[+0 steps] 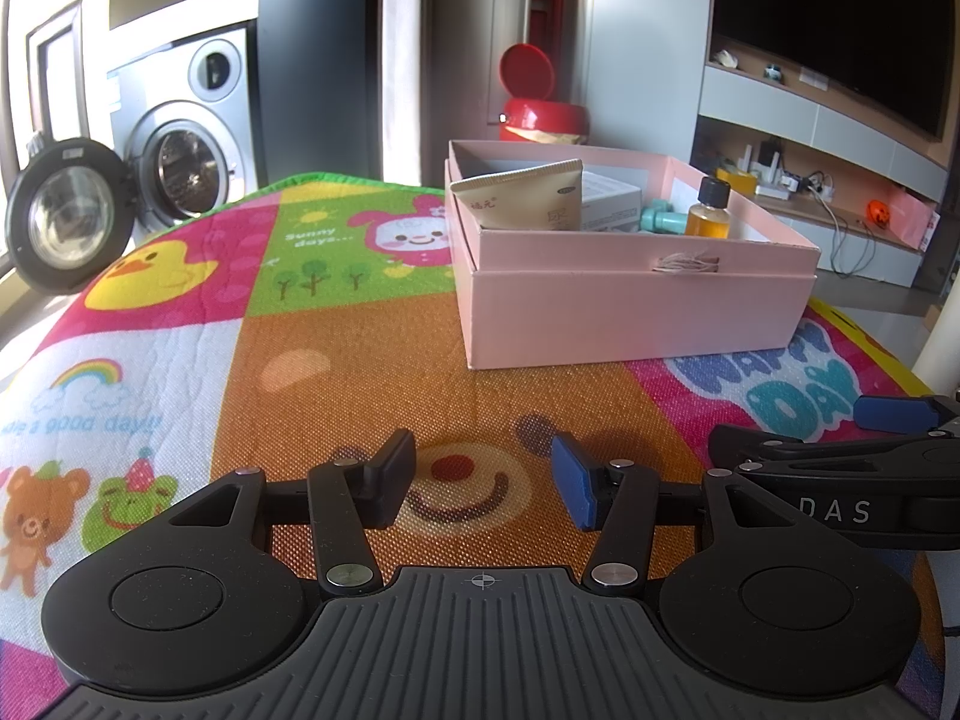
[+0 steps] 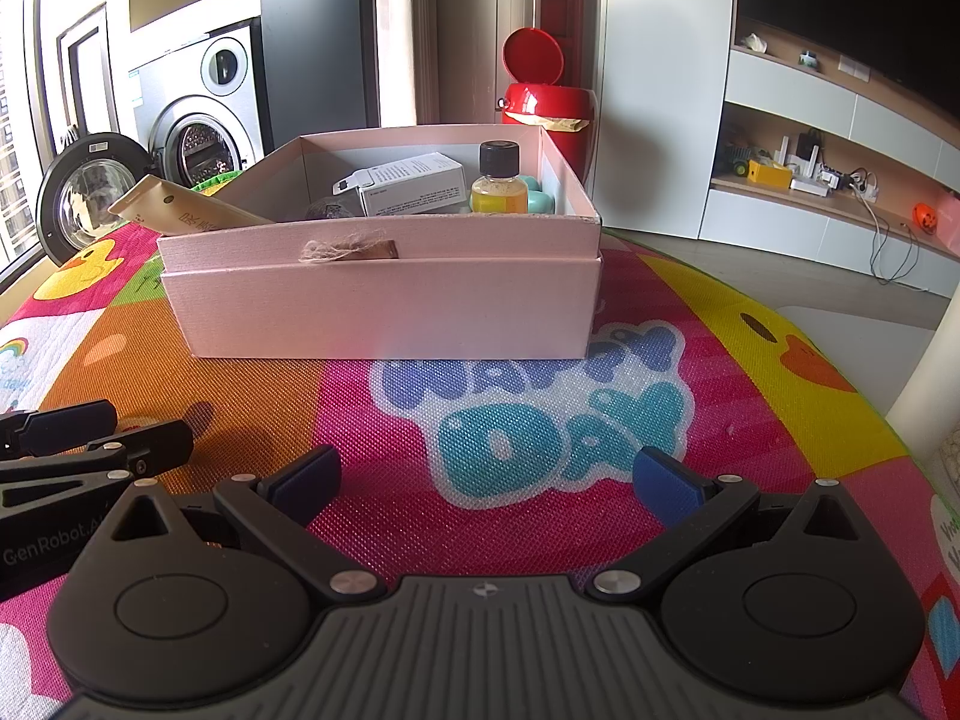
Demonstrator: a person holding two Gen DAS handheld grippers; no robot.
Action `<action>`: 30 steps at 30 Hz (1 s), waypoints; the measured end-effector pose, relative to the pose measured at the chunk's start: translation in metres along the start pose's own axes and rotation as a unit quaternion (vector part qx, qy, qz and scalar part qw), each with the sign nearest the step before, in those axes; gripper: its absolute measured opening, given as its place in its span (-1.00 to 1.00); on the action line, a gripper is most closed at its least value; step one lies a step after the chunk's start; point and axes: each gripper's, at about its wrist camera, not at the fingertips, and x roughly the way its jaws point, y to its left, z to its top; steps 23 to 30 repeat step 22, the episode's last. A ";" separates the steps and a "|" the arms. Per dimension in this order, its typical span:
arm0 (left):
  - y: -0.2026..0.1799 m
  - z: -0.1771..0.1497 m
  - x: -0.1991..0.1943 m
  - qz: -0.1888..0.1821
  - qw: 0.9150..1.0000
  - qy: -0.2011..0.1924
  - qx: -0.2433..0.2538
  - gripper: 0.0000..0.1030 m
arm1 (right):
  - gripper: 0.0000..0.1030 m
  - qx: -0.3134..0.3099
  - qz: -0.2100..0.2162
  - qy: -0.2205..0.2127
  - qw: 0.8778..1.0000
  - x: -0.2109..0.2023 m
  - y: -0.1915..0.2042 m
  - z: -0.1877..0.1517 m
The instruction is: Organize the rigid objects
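Note:
A pink cardboard box (image 1: 630, 306) stands on the colourful play mat, also in the right wrist view (image 2: 384, 306). Inside it are a beige tube (image 1: 528, 195) (image 2: 186, 210), a white carton (image 1: 609, 204) (image 2: 414, 183), a small bottle of yellow liquid with a black cap (image 1: 709, 210) (image 2: 498, 180), a teal item (image 1: 663, 221) (image 2: 534, 195) and a dark round thing (image 2: 330, 208). My left gripper (image 1: 483, 480) is open and empty, low over the mat before the box. My right gripper (image 2: 486, 474) is open and empty beside it, also seen at the left wrist view's right edge (image 1: 840, 456).
The play mat (image 1: 360, 360) covers the table. Behind stand a washing machine with its door open (image 1: 180, 138), a red bin with its lid up (image 1: 534, 102), and a TV shelf with small items (image 1: 810, 180). A white post (image 2: 936, 372) stands at the right.

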 end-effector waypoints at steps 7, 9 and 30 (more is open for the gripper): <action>-0.002 0.000 0.000 0.005 1.000 0.000 0.006 0.09 | 1.00 0.000 0.000 0.000 1.000 0.000 0.000 0.000; -0.001 0.000 0.000 0.004 1.000 0.000 0.005 0.09 | 1.00 0.000 0.000 0.000 1.000 0.000 0.000 0.000; 0.000 0.001 0.001 0.000 1.000 0.001 0.004 0.09 | 1.00 0.000 0.000 0.000 1.000 0.000 0.000 0.000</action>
